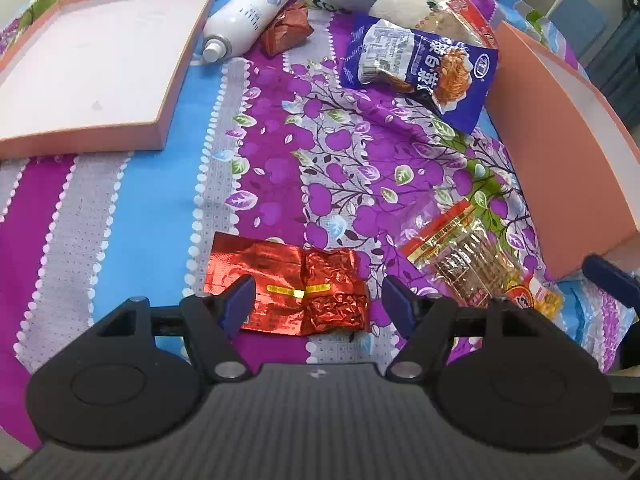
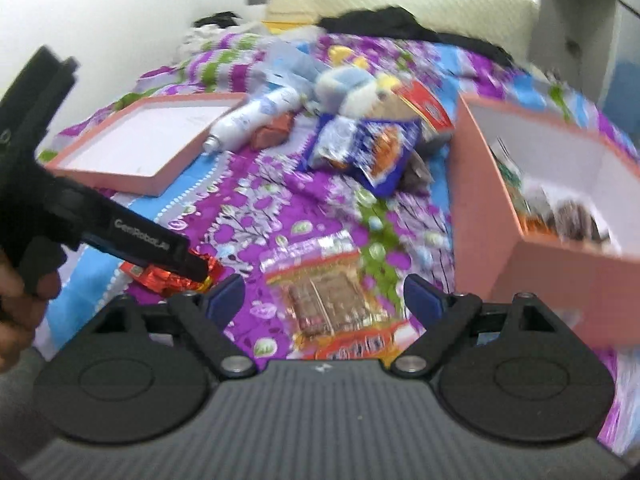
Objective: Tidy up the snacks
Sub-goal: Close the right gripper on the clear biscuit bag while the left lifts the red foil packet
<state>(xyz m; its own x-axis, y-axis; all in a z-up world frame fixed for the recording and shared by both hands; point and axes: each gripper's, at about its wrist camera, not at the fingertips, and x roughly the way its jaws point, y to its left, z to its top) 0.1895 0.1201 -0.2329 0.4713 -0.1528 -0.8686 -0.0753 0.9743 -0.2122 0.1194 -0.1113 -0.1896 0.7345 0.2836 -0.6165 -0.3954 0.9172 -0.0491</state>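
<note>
Item: left claw [image 1: 318, 300], jaws spread, nothing gripped, poised over the red foil packet [image 1: 288, 290], which lies flat on the bedspread [image 1: 132, 216] directly between and just beyond its tips. Item: right claw [image 2: 324, 294], jaws spread and empty, above the clear-fronted snack bag [image 2: 328, 300] lying between its tips; pink box [image 2: 532, 240], already holding some packets, sits just to its right. Hazards, as judged: crinkled foil lies thin against soft fabric, so a closing claw may pinch bedspread with it or slide off; the two claws work near each other and may collide; the blue noodle bag [image 1: 420, 72] ahead leans by the box wall, untouched.
</note>
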